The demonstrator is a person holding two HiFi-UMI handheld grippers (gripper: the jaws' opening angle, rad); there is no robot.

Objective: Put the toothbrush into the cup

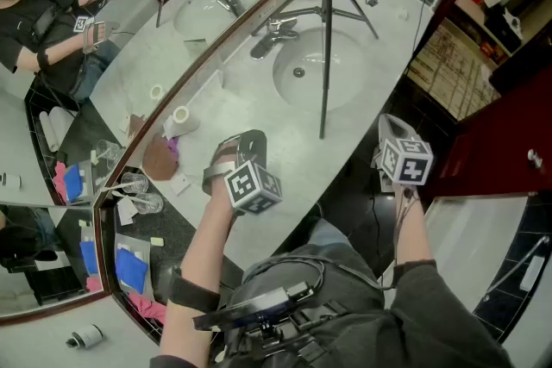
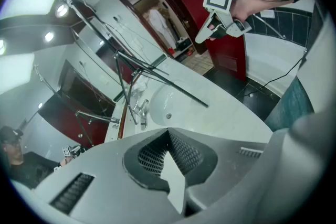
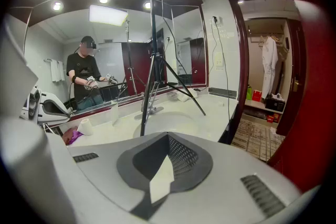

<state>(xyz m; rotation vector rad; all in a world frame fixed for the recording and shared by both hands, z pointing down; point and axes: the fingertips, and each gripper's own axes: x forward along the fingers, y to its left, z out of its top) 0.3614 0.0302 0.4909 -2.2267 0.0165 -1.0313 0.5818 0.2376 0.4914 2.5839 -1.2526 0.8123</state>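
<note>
**Finger state.** The left gripper (image 1: 247, 142) hangs over the front part of the desk (image 1: 259, 112). Its fingers (image 2: 152, 157) are closed together with nothing between them. The right gripper (image 1: 386, 120) is beyond the desk's front edge, over the floor. Its fingers (image 3: 181, 157) are also closed and empty.

**Location of task items.** Two clear cups (image 1: 138, 185) stand at the far left end of the desk, on its dark section and close to the mirror corner. The toothbrush cannot be picked out in any view. It is most probably among the small items around the cups, so its long axis cannot be stated.

**Governing relation.**
- The cups lie to the left of the left gripper, near it. A paper roll (image 1: 181, 116) and a brown item (image 1: 159, 158) stand in the space between.
- The right gripper is well apart from the cups, and the left gripper and its arm lie between them.
- The left gripper view shows the sink (image 2: 165, 105), the tripod (image 2: 157, 73) and the right gripper, but not the cups. The left fingers therefore point toward the sink, away from the cups.

**Assessment.** The left hand is the nearer one for the pick. Before any approach it has to swing left toward the dark end of the desk and open its fingers. Once the toothbrush is in view, the fingers should be set across its handle.
</note>
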